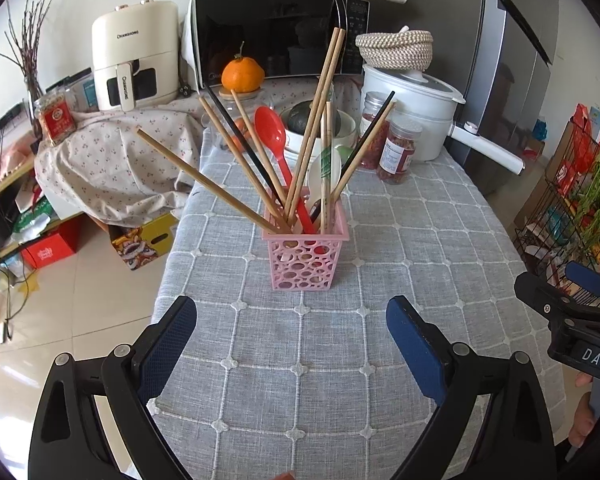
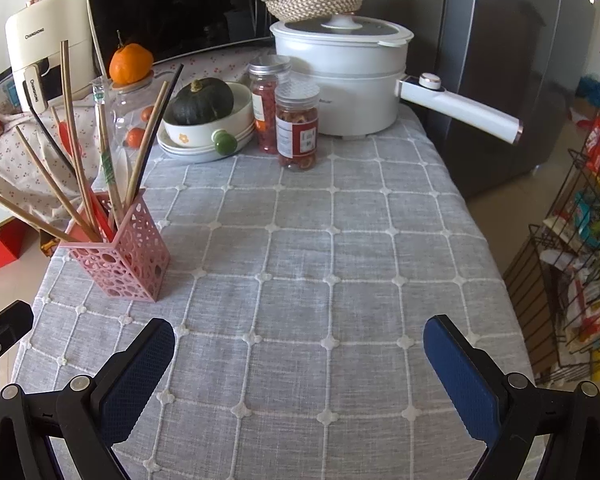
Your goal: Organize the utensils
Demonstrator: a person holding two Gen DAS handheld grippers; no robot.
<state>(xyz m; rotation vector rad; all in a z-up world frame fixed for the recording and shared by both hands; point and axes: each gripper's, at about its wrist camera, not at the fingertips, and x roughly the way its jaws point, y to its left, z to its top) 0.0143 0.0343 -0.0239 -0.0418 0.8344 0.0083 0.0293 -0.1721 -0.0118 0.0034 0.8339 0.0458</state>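
I see a pink basket (image 1: 305, 258) standing upright on the worktop (image 1: 340, 360), which has a grey cloth with white squares on it. The basket has round holes in its walls. Lots of things stick up out of it: brown wooden chopsticks (image 1: 204, 178), a black chopstick (image 1: 242, 144), a red spoon (image 1: 274, 130) and a white spoon (image 1: 324, 170). They lean out in all directions like a fan.

My left gripper (image 1: 292, 340) hangs over the cloth in front of the basket, not touching it. Its blue fingers (image 1: 164, 344) are spread wide apart and hold nothing.

My right gripper (image 2: 298, 364) is over a bare part of the cloth. Its fingers (image 2: 460, 380) are spread wide too, with nothing between them. From this side the basket is off to the left, near the edge of the worktop.

At the back of the worktop I see a white pot (image 2: 340, 80) with a long handle, two jars (image 2: 298, 124) with red stuff inside, and a dark green pumpkin (image 2: 204, 100) in a bowl. An orange (image 1: 242, 74) sits on a jar lid in front of the microwave (image 1: 276, 32)
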